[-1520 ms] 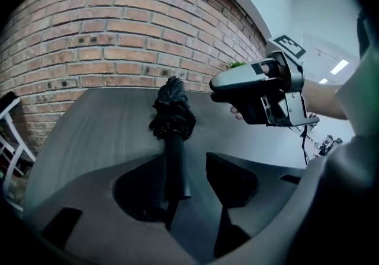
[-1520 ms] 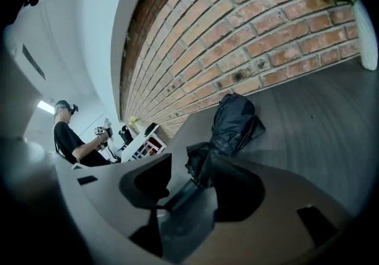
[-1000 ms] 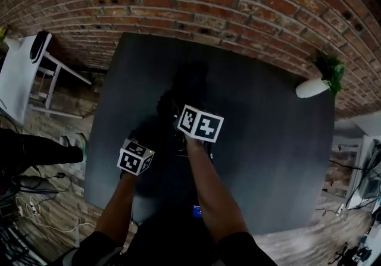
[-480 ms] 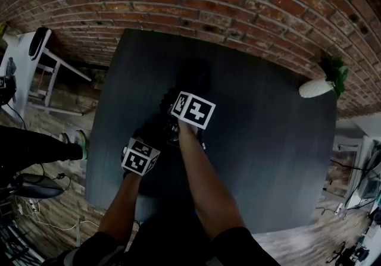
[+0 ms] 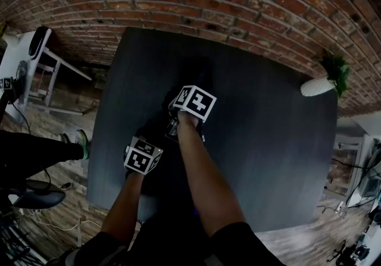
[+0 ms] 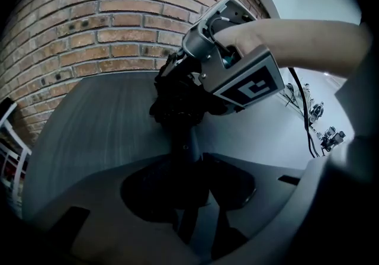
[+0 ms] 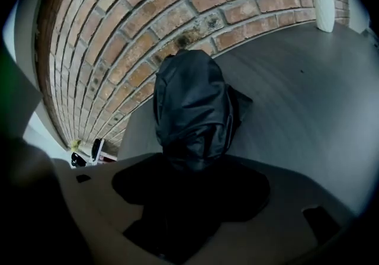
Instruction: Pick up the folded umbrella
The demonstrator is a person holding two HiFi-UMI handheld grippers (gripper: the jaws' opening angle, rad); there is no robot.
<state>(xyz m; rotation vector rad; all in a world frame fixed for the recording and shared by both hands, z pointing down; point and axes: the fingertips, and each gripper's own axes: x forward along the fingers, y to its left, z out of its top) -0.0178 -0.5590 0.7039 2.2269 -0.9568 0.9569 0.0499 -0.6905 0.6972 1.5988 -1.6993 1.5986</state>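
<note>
Clearly the lift has not begun; the folded umbrella (image 7: 192,104) lies on the dark desk (image 5: 274,140), a little left of its middle, its canopy end towards the far edge. The right gripper (image 5: 189,99) straddles that canopy end; its jaws have just been opening and stand wide, not pressing. The left gripper (image 5: 144,150) has just been closing a little and seems to pinch the handle (image 6: 186,142) narrowly. What remains, I judge: close the right jaws, then raise both together.
</note>
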